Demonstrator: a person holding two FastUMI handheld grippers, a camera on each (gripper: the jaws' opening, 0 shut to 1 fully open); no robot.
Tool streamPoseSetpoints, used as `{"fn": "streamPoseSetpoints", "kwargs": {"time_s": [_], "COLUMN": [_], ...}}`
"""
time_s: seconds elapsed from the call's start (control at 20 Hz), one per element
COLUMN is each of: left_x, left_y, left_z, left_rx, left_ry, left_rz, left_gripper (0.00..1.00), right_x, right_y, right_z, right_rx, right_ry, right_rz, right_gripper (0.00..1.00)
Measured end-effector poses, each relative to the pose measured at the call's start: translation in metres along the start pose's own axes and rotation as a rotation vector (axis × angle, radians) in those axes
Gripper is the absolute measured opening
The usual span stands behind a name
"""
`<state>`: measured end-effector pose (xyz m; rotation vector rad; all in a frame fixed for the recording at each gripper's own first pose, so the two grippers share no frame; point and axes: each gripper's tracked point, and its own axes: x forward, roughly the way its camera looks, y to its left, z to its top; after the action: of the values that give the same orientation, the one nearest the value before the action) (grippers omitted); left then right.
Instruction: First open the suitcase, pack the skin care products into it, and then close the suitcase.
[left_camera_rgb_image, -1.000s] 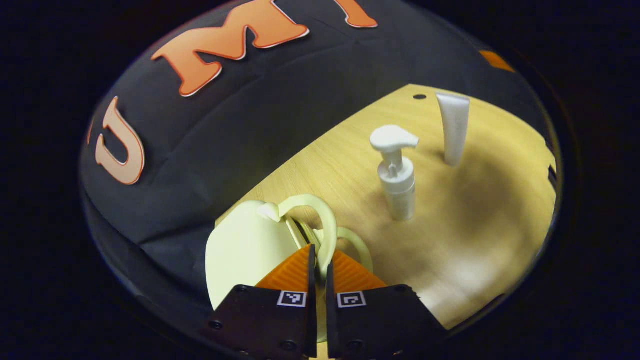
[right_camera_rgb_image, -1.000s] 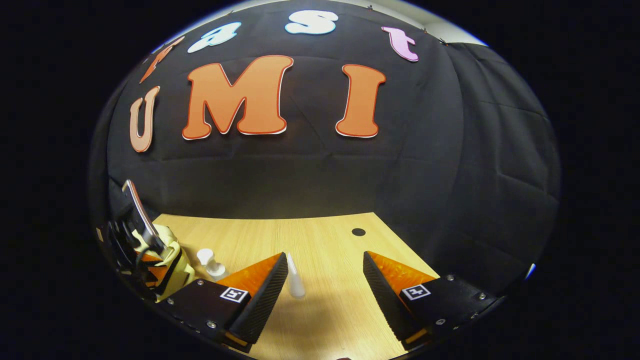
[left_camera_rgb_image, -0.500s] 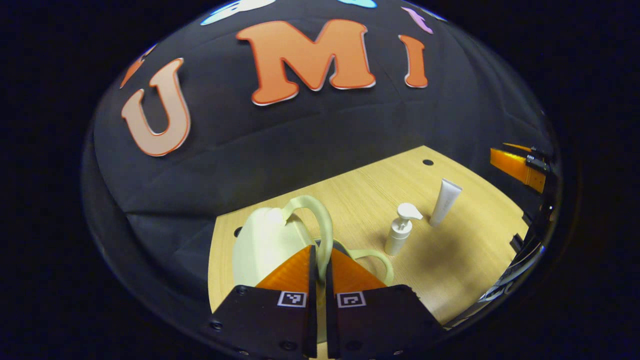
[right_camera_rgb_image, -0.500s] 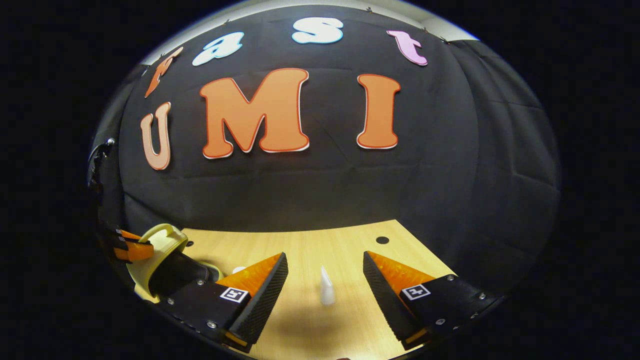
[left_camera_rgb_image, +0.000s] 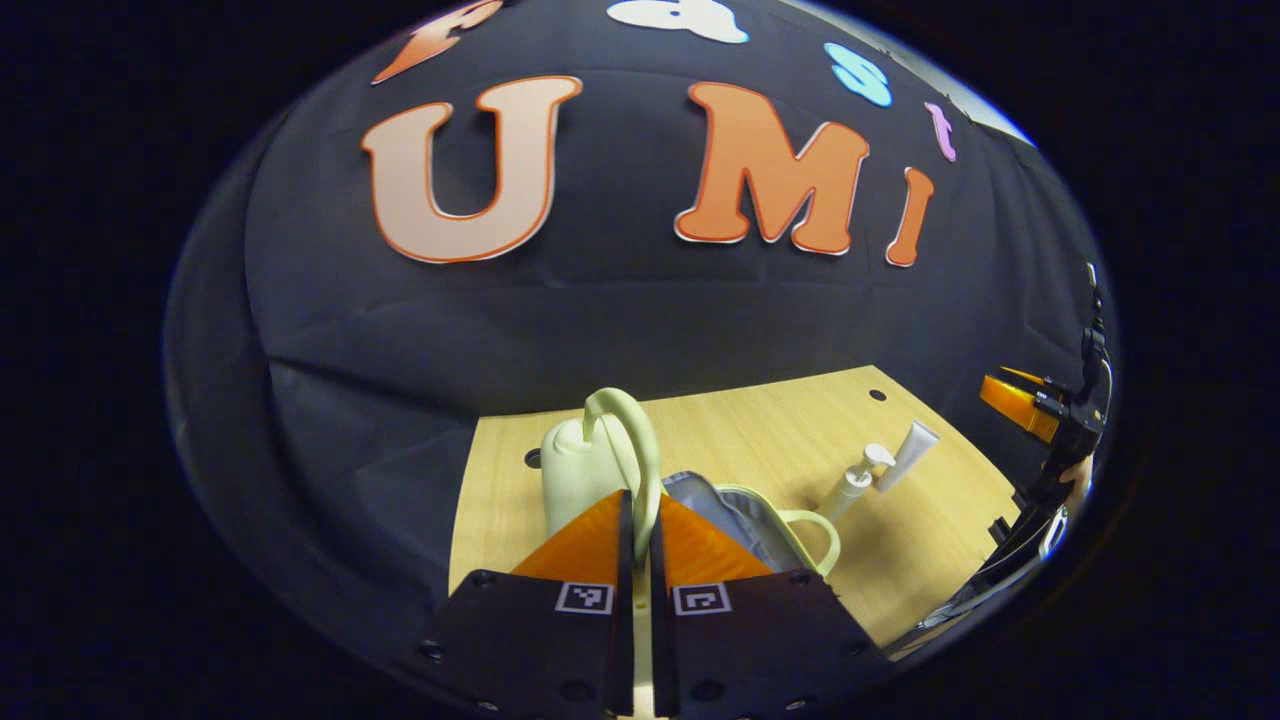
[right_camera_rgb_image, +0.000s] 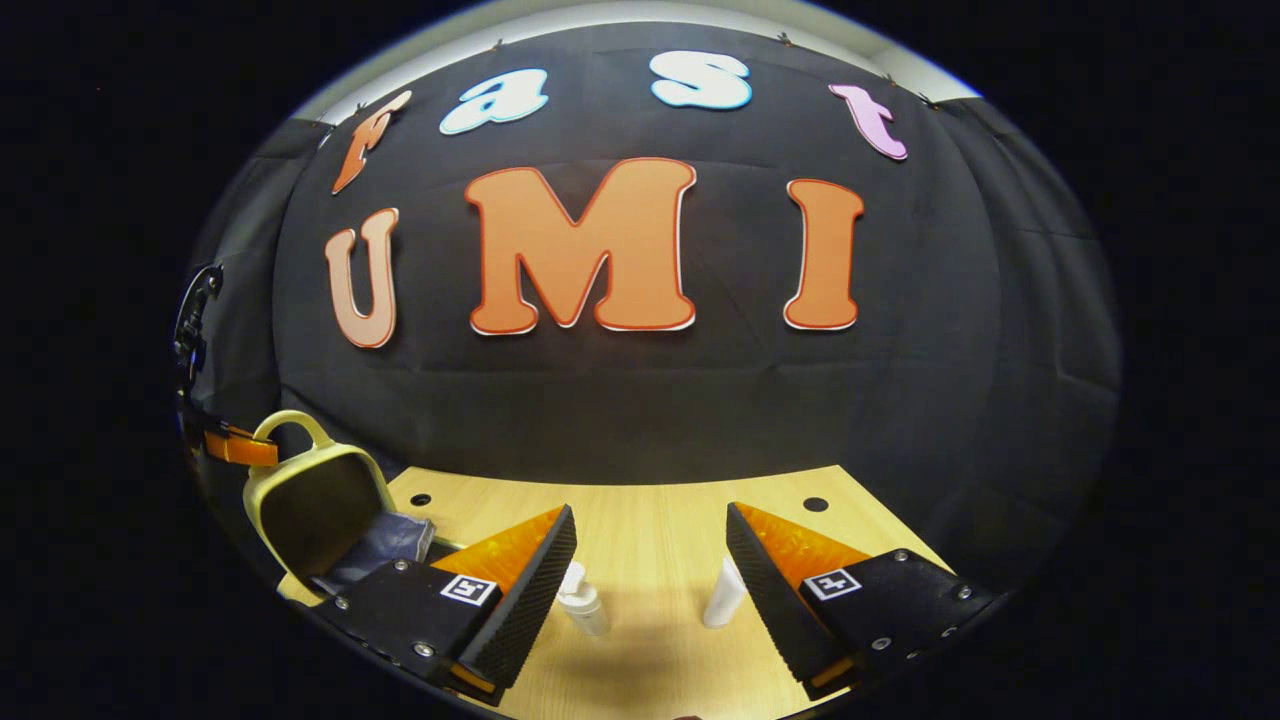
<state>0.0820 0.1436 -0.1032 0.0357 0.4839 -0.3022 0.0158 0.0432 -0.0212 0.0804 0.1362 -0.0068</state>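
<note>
Black cloth closed off the back of the booth, and a pale wooden table (right_camera_rgb_image: 650, 520) ran across the lower part of both views. At the bottom centre of the left gripper view, the left gripper (left_camera_rgb_image: 635, 520) had its two orange fingers pressed together on the lid's pale green handle (left_camera_rgb_image: 630, 440), the handle's loop rising just above the fingertips. The suitcase (left_camera_rgb_image: 745, 525) lay open, its lid standing nearly upright and the grey lining showing to the right of the fingers. In the right gripper view the same lid stood at the lower left, dark inner face toward the camera.

The right gripper (right_camera_rgb_image: 650, 570) hung over the table with its jaws wide apart and nothing between them. Low in that view, between its fingers, stood the pump bottle (right_camera_rgb_image: 582, 603) and the tube (right_camera_rgb_image: 724, 592), upright, near each other and apart from the case.

Opening looked all but finished, and packing had not begun. The next move probably called for the lid to be let go where it would stay up, and for the right gripper to drop and close on one of the two products, most likely low on the bottle's body, clear of the pump head, so it would not tip.
</note>
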Motion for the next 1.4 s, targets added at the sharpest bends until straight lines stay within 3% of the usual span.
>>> {"fn": "streamPoseSetpoints", "kwargs": {"time_s": [0.25,0.45,0.75,0.95,1.0,1.05,1.1,1.2,1.25,1.4], "left_x": [-0.004,0.014,0.046,0.064,0.064,0.070,0.068,0.070,0.069,0.056], "left_y": [0.128,0.194,0.236,0.244,0.252,0.257,0.260,0.263,0.263,0.264], "left_z": [-0.061,-0.136,-0.238,-0.272,-0.276,-0.284,-0.286,-0.281,-0.271,-0.225], "left_rx": [-0.056,-0.165,-0.328,-0.404,-0.404,-0.401,-0.404,-0.389,-0.369,-0.271], "left_ry": [0.057,0.113,0.224,0.237,0.244,0.251,0.254,0.233,0.210,0.128], "left_rz": [0.148,0.210,0.232,0.230,0.265,0.283,0.286,0.288,0.296,0.369], "left_gripper": [0.07,0.08,0.07,0.07,0.07,0.13,0.26,0.26,0.33,0.99], "right_x": [-0.012,-0.018,-0.014,-0.007,-0.007,-0.006,-0.004,-0.001,0.000,0.005], "right_y": [0.033,0.046,0.054,0.054,0.052,0.051,0.050,0.046,0.045,0.037], "right_z": [0.008,0.015,0.008,-0.003,-0.004,-0.005,-0.007,-0.009,-0.010,-0.015], "right_rx": [0.001,-0.061,-0.118,-0.145,-0.146,-0.144,-0.142,-0.144,-0.145,-0.130], "right_ry": [-0.037,-0.072,-0.057,-0.027,-0.023,-0.020,-0.017,-0.008,-0.005,0.011], "right_rz": [0.010,0.000,-0.026,-0.033,-0.038,-0.042,-0.046,-0.054,-0.055,-0.054], "right_gripper": [0.96,0.95,0.96,0.96,0.96,0.96,0.96,0.96,0.96,0.97]}}
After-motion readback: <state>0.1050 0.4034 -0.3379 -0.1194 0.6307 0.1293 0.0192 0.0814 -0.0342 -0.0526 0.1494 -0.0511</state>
